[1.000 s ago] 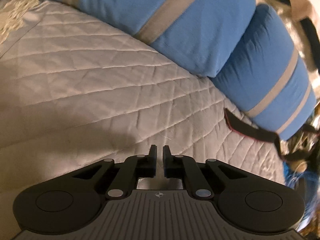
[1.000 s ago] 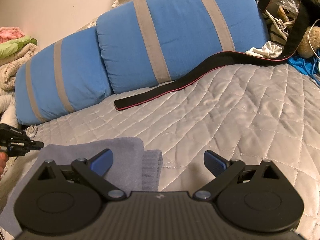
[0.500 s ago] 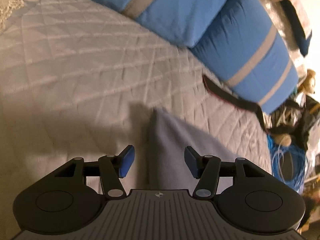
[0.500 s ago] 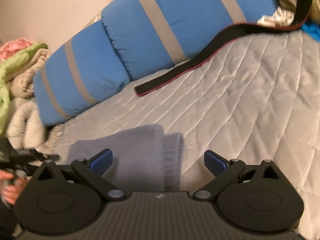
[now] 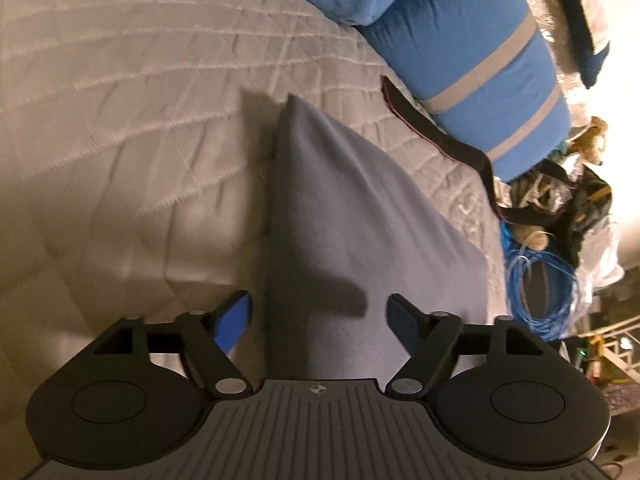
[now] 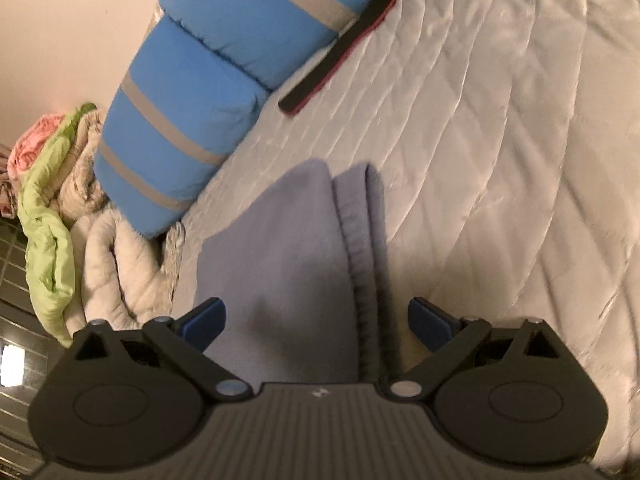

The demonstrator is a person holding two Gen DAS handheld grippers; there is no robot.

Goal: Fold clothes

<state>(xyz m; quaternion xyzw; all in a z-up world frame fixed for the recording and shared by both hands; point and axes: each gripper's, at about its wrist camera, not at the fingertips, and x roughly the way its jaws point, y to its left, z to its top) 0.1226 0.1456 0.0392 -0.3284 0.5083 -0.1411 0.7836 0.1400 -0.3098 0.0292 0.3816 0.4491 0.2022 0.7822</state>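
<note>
A folded grey garment [image 5: 352,216] lies flat on the quilted bedspread [image 5: 120,128]. In the left wrist view it stretches away from my left gripper [image 5: 319,318], whose jaws are opening above its near edge; the blue pads [image 5: 234,322] touch nothing. In the right wrist view the same grey garment [image 6: 280,256] shows a ribbed hem [image 6: 362,264] along its right side. My right gripper [image 6: 317,322] hangs open over that end, its fingers clear of the cloth.
Two blue pillows with grey stripes [image 6: 224,64] line the head of the bed. A black strap with a red edge [image 6: 340,48] lies on the bedspread [image 6: 500,140] beside them. Piled blankets [image 6: 68,184] sit off the left edge; blue cable [image 5: 540,280] and clutter lie off the right.
My left gripper went from shut to wide open and swung over onto the grey garment. The right gripper rolled and dipped toward the garment, staying open.
</note>
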